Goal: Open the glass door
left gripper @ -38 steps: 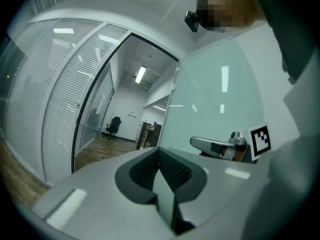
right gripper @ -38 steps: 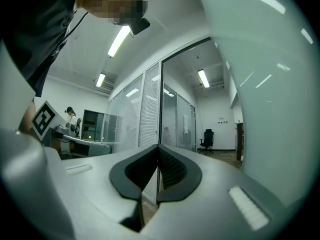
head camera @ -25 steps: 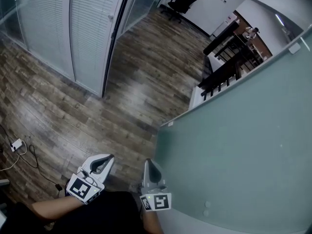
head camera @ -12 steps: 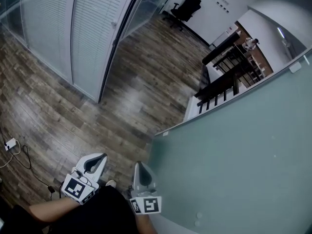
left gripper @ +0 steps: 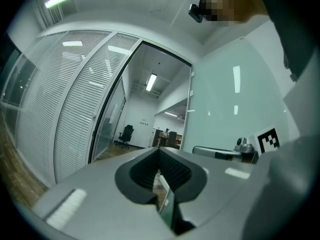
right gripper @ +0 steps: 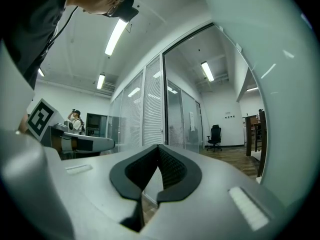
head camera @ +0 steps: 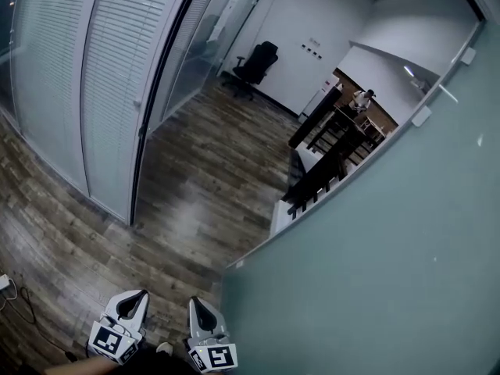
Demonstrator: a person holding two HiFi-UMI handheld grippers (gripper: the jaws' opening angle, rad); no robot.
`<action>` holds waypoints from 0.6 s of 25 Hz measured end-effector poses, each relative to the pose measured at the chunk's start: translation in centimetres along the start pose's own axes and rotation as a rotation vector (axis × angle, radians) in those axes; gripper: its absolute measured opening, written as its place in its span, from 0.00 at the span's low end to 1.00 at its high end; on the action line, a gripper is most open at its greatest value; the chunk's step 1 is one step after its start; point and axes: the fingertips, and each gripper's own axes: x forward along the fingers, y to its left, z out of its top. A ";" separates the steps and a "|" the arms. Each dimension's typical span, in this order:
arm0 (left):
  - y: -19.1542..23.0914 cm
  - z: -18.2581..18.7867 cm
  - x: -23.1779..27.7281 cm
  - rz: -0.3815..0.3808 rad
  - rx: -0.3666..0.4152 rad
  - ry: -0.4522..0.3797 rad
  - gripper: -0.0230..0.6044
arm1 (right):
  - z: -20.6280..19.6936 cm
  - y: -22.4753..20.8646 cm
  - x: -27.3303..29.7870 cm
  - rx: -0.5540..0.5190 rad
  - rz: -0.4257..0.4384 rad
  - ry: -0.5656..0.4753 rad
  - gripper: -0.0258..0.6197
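Note:
The frosted glass door (head camera: 375,241) fills the right of the head view, swung open, its free edge (head camera: 234,266) just right of my grippers. My left gripper (head camera: 131,301) and right gripper (head camera: 197,309) sit side by side at the bottom edge, pointing level toward the corridor, both shut with nothing between the jaws. Neither touches the door. In the left gripper view the shut jaws (left gripper: 159,153) face the doorway, with the door (left gripper: 235,104) on the right. The right gripper view shows its shut jaws (right gripper: 159,148) and the door (right gripper: 287,84) close at the right.
A glass partition with white blinds (head camera: 94,92) runs along the left. Wooden floor (head camera: 203,186) leads to a black office chair (head camera: 256,65). Dark railings (head camera: 324,158) and a distant person (head camera: 361,98) stand beyond the door. A cable (head camera: 17,301) lies on the floor at the left.
Both grippers have slid lower and left in the head view as the view lifted toward the corridor. The door's edge now lies nearer them. Their jaws stay shut.

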 end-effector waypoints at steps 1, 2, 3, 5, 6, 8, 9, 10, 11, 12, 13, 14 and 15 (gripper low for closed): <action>-0.4 0.0 0.2 -0.006 0.003 -0.004 0.03 | 0.0 -0.4 -0.1 -0.001 -0.005 -0.002 0.04; -0.8 0.0 0.4 -0.010 0.002 -0.004 0.03 | 0.0 -0.7 -0.3 -0.002 -0.010 -0.006 0.04; -1.0 -0.2 0.6 -0.011 -0.001 -0.001 0.03 | 0.2 -1.1 -0.5 -0.002 -0.015 -0.009 0.04; -1.2 -0.6 0.9 -0.015 -0.009 0.013 0.03 | 0.4 -1.6 -0.6 -0.001 -0.023 -0.015 0.04; -1.4 -0.7 0.9 -0.021 -0.012 0.025 0.03 | 0.5 -1.6 -0.7 0.001 -0.025 -0.017 0.04; -2.3 -0.7 0.9 -0.046 -0.004 0.034 0.03 | 0.5 -1.7 -1.3 0.005 -0.028 -0.020 0.04; -3.0 -0.7 0.9 -0.059 0.004 0.033 0.03 | 0.4 -1.8 -1.7 0.007 -0.030 -0.021 0.04; -3.6 -0.9 0.9 -0.068 0.012 0.031 0.03 | 0.3 -2.0 -2.1 0.011 -0.033 -0.024 0.04; -4.1 -1.1 0.9 -0.076 0.019 0.028 0.03 | 0.3 -2.3 -2.6 0.015 -0.036 -0.030 0.04; -4.6 -1.2 0.9 -0.083 0.028 0.026 0.03 | 0.4 -2.6 -2.9 0.019 -0.041 -0.042 0.04; -4.9 -1.1 1.2 -0.090 0.039 0.022 0.03 | 0.6 -2.9 -3.0 0.018 -0.045 -0.059 0.04; -5.1 -0.8 1.6 -0.099 0.051 0.009 0.03 | 0.9 -3.3 -2.9 0.012 -0.048 -0.079 0.04; -5.3 -0.3 2.2 -0.109 0.063 -0.011 0.03 | 1.4 -3.6 -2.8 0.001 -0.050 -0.100 0.04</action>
